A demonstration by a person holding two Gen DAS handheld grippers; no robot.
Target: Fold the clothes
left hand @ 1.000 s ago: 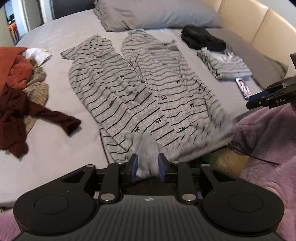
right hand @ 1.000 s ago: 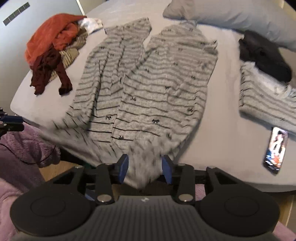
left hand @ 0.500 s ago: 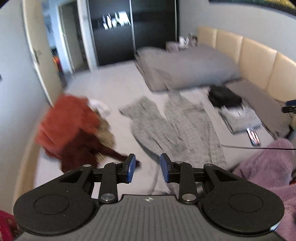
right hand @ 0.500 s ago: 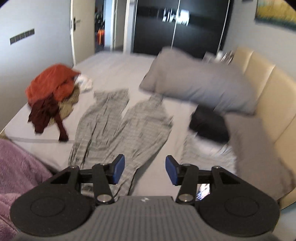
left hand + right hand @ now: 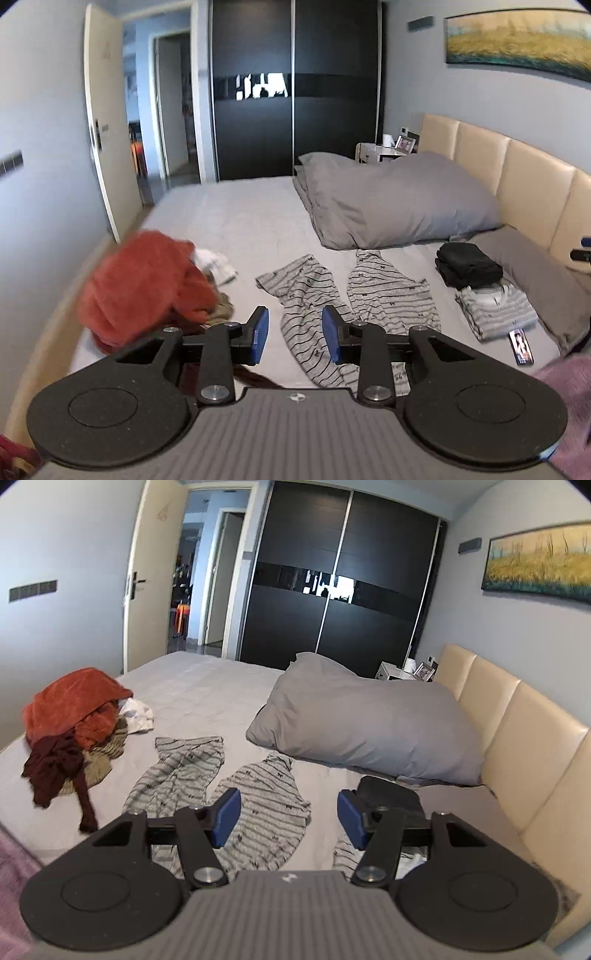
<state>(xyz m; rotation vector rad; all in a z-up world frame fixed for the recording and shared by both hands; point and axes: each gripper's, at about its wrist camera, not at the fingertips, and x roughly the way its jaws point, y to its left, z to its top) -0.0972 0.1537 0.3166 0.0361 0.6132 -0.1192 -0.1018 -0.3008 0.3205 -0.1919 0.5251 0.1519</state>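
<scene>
Grey striped trousers [image 5: 306,306] lie spread flat on the grey bed [image 5: 229,221], both legs pointing toward the pillow; in the right wrist view the trousers [image 5: 258,805] lie just below the fingers. My left gripper [image 5: 295,334] hangs above the trousers' near end, open, with nothing between its blue pads. My right gripper [image 5: 289,818] is also raised over the bed; its jaws are opening and hold nothing.
An orange and dark red heap of unfolded clothes [image 5: 147,284] sits at the bed's left. Folded black [image 5: 467,264] and striped [image 5: 495,310] garments and a phone [image 5: 521,347] lie at right. A large grey pillow [image 5: 391,199] lies by the beige headboard [image 5: 532,192]. A purple sleeve [image 5: 569,384] shows.
Both grippers let go of the trousers' near edge and rose, tilting up so the whole room shows. The right jaws spread wider.
</scene>
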